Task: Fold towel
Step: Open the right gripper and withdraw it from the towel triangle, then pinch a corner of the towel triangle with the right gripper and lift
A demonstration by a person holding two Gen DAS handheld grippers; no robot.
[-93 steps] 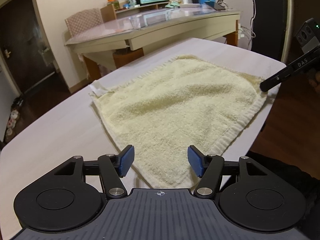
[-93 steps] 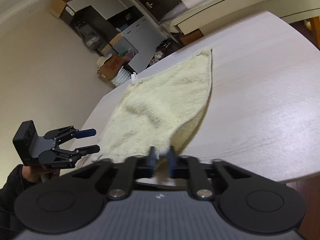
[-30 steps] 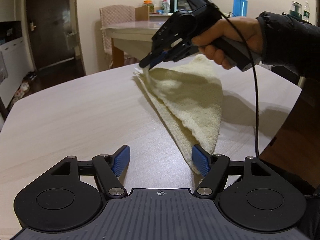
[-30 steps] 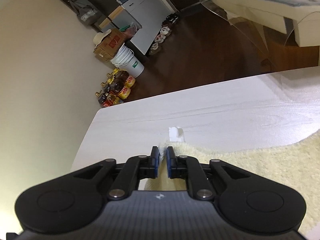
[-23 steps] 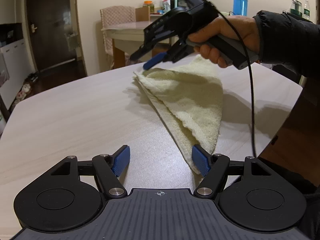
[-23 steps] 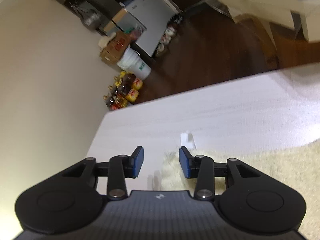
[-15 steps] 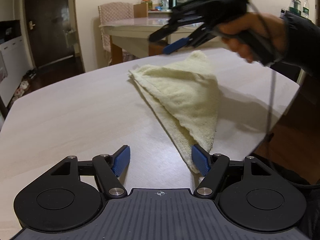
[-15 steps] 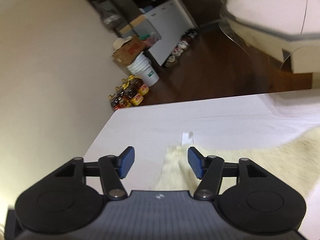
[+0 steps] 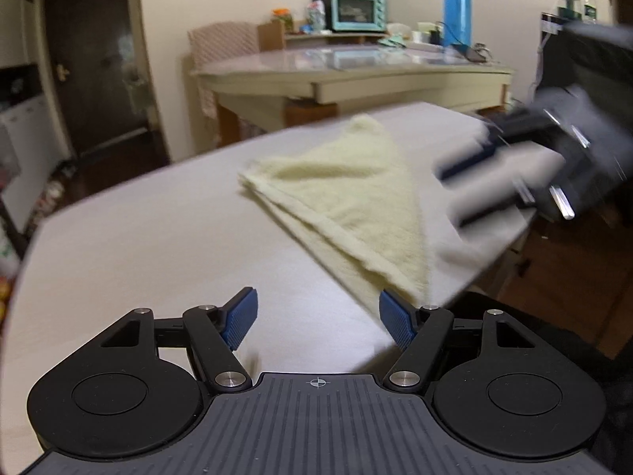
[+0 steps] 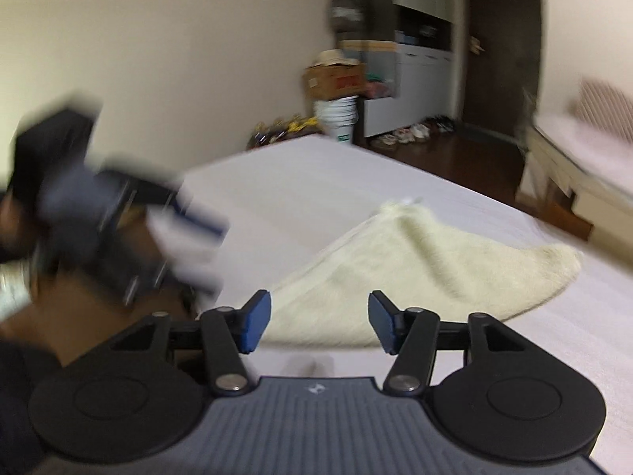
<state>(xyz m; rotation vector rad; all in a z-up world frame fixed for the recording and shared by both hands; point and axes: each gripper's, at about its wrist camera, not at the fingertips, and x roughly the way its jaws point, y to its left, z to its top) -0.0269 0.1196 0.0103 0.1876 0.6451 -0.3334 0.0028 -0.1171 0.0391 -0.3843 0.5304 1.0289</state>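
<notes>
The pale yellow towel (image 9: 348,202) lies folded into a triangle on the white table (image 9: 158,237). It also shows in the right wrist view (image 10: 415,273). My left gripper (image 9: 316,318) is open and empty, low over the table, with the towel's near tip by its right pad. My right gripper (image 10: 319,326) is open and empty, just short of the towel's near edge. The right gripper appears blurred at the right in the left wrist view (image 9: 514,174). The left gripper appears blurred at the left in the right wrist view (image 10: 130,221).
A second table (image 9: 348,75) with a teal oven (image 9: 358,10) and a blue flask (image 9: 457,14) stands behind. The white table's right edge (image 9: 494,253) runs close to the towel. Boxes and a bucket (image 10: 338,114) stand by the far wall.
My right gripper let go of the towel's corner at the far fold, opened, and swung back to the right side of the table. The towel lies still as a triangle. My left gripper stayed open.
</notes>
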